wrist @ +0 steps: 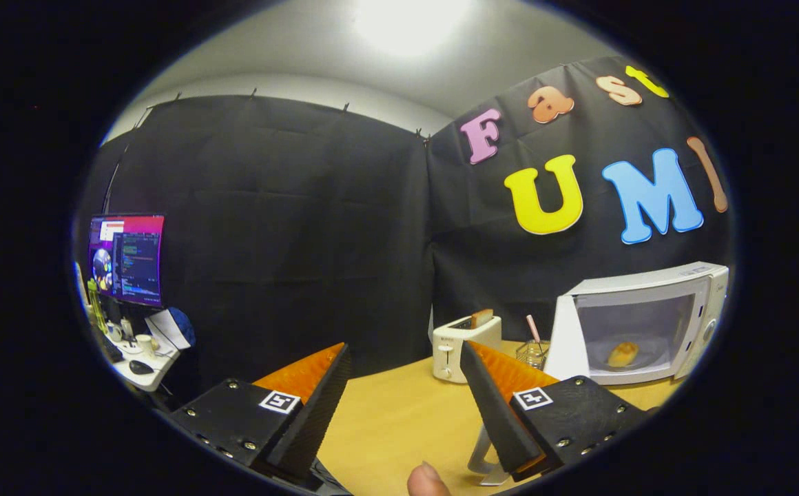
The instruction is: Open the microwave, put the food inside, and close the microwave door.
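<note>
A white microwave (675,310) stands on the wooden table (399,413), beyond the right finger. Its door (566,339) is swung open to the left. A golden piece of food (623,354) lies on the plate inside the cavity. My gripper (405,355) is open, fingers spread wide with nothing between them, well short of the microwave. A fingertip of a person's hand (427,480) shows just below the fingers.
A white toaster (465,344) with a slice of toast in it stands ahead of the fingers, left of the microwave. A small wire holder (532,353) sits between toaster and microwave. A desk with a monitor (127,258) and clutter lies beyond the left finger.
</note>
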### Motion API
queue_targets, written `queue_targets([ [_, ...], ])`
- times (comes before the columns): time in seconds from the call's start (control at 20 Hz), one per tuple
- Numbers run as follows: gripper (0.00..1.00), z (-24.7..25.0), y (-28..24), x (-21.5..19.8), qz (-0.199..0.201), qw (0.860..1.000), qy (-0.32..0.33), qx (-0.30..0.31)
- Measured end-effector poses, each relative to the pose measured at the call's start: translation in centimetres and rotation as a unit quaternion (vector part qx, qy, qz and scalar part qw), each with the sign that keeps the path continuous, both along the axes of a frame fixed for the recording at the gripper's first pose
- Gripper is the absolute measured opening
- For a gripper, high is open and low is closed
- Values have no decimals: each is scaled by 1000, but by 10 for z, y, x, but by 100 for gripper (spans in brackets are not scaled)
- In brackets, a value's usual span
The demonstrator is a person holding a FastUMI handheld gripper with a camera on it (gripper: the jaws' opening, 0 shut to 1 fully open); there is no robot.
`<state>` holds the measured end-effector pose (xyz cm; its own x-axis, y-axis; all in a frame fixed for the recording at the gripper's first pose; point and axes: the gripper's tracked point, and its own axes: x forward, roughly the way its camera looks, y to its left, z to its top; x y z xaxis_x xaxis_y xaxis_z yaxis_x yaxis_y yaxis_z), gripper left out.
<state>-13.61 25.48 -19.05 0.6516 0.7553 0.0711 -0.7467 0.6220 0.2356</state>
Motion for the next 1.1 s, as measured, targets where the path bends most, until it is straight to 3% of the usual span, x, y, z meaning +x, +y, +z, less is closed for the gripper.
queue_targets([
  [0.15, 92, -28, 15, 7, -18, 999, -7, -39],
  [0.25, 81, -51, 16, 14, -49, 996, -8, -71],
  [0.35, 68, -82, 27, 16, -53, 992, 10, -115],
  [0.5, 30, -123, 31, 20, -49, 988, 75, -128],
  [0.55, 30, -136, 25, 25, -63, 984, 91, -138],
  [0.6, 21, -141, 24, 31, -70, 983, 93, -139],
  [0.65, 20, -147, 13, 37, -86, 981, 90, -151],
  [0.7, 1, -152, 9, 38, -105, 977, 87, -162],
  [0.9, 1, -153, -20, 54, -184, 969, 47, -159],
  [1.1, 1, -162, -56, 68, -208, 964, 82, -145],
])
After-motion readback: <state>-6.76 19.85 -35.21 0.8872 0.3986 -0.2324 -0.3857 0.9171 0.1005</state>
